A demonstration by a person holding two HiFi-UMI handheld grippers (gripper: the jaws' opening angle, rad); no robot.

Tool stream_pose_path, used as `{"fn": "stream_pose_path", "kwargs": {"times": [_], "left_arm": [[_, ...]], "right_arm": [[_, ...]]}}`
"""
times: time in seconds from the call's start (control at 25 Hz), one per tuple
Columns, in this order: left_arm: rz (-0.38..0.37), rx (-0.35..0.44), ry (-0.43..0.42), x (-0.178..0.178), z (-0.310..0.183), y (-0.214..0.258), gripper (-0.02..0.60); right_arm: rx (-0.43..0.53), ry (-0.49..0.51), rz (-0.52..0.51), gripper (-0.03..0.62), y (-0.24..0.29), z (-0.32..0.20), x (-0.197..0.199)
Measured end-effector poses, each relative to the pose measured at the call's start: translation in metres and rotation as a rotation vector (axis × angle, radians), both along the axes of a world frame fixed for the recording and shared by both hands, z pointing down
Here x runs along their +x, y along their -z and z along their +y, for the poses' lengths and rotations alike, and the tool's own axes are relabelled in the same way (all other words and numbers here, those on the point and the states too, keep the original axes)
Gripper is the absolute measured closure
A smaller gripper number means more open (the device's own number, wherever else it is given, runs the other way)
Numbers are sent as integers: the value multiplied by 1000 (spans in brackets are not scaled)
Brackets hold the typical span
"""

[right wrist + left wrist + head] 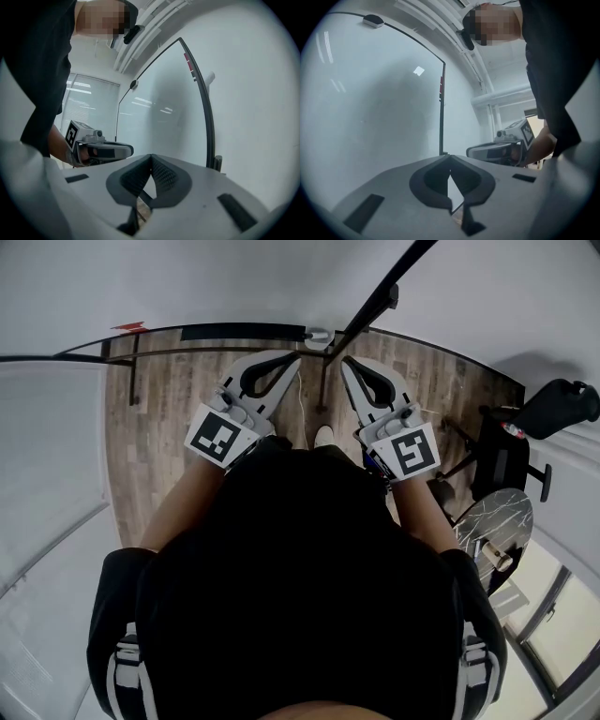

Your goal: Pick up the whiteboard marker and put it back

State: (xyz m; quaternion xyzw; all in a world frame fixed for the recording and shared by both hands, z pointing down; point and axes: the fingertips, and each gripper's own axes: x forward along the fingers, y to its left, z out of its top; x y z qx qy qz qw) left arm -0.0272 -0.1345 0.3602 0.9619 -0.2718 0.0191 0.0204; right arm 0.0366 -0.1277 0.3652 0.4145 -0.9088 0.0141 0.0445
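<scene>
No whiteboard marker shows in any view. In the head view my left gripper (294, 357) and right gripper (346, 363) are held side by side in front of the person's body, pointing at a whiteboard (234, 282) with a thin dark frame. Both are shut, tips meeting, with nothing between them. The left gripper view shows its jaws (449, 157) closed before the white board (370, 108), with the right gripper (501, 147) beside it. In the right gripper view the jaws (151, 157) are closed too, and the left gripper (101, 150) is at the left.
A dark strip (244, 331) and a small grey fitting (319, 334) sit on the board's frame above a wooden floor (169, 427). A black chair (511, 442) and a round marble table (492, 521) stand to the right. A red tag (441, 89) is on the frame's edge.
</scene>
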Motion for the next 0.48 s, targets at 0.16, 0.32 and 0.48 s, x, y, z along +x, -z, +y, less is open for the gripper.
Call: {"fn": "stream_pose_path", "kwargs": {"times": [0.16, 0.32, 0.48], "left_arm": [[-1, -3, -5, 2, 3, 0, 578], [0, -2, -9, 1, 6, 0, 578], [2, -1, -10, 1, 7, 0, 578]], "right_arm": [[4, 12, 13, 592, -3, 4, -5], [-5, 16, 16, 593, -5, 6, -8], [-5, 17, 11, 593, -3, 9, -8]]}}
